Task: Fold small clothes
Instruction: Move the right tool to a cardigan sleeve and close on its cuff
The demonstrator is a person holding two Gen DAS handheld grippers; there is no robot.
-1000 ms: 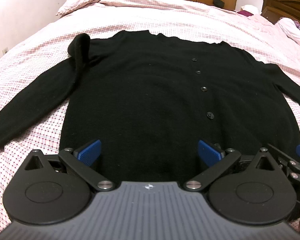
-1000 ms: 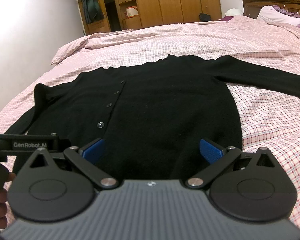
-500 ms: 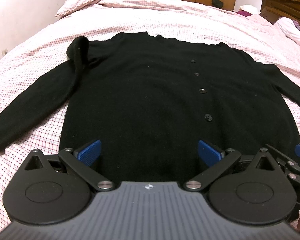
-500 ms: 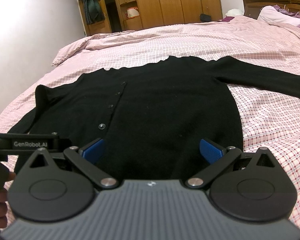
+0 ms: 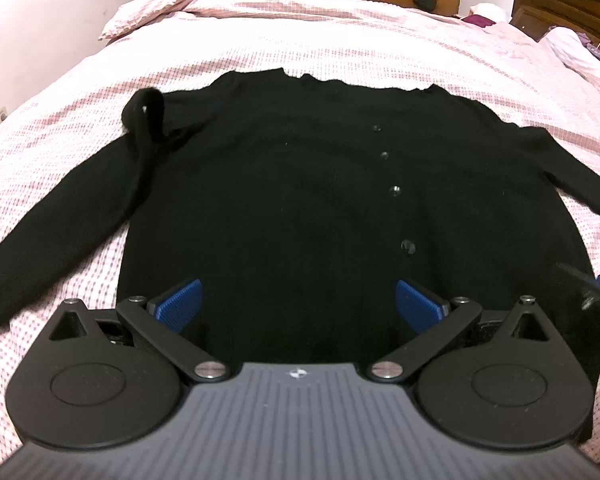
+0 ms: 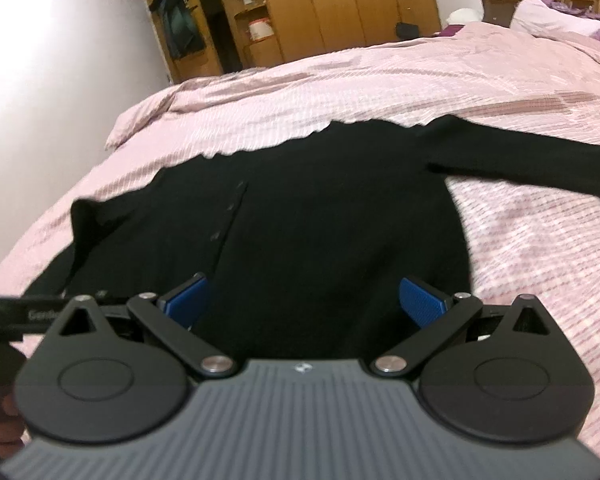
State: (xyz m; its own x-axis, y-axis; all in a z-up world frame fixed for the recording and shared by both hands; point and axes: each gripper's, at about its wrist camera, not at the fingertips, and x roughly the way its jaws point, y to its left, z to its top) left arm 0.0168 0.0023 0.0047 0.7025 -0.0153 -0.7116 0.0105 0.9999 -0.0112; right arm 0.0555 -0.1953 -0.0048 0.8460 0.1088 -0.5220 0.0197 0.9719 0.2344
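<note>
A black buttoned cardigan lies spread flat on the pink checked bed, its neckline at the far side and its hem nearest me. One sleeve runs out to the left with a bunched fold at the shoulder; the other sleeve stretches to the right. My left gripper hovers open over the hem with nothing between its blue pads. My right gripper is also open above the hem, a little right of the button row. The right wrist view is blurred.
The pink checked bedspread covers the whole bed. Wooden wardrobes stand along the far wall and a dark wooden headboard with pillows is at the right. A hand holds the left gripper's handle at the lower left.
Both grippers have tilted up and drawn back a little, so the cardigan sits lower in both views. The right gripper moves fast enough to blur. Neither has closed; the cardigan lies as before.
</note>
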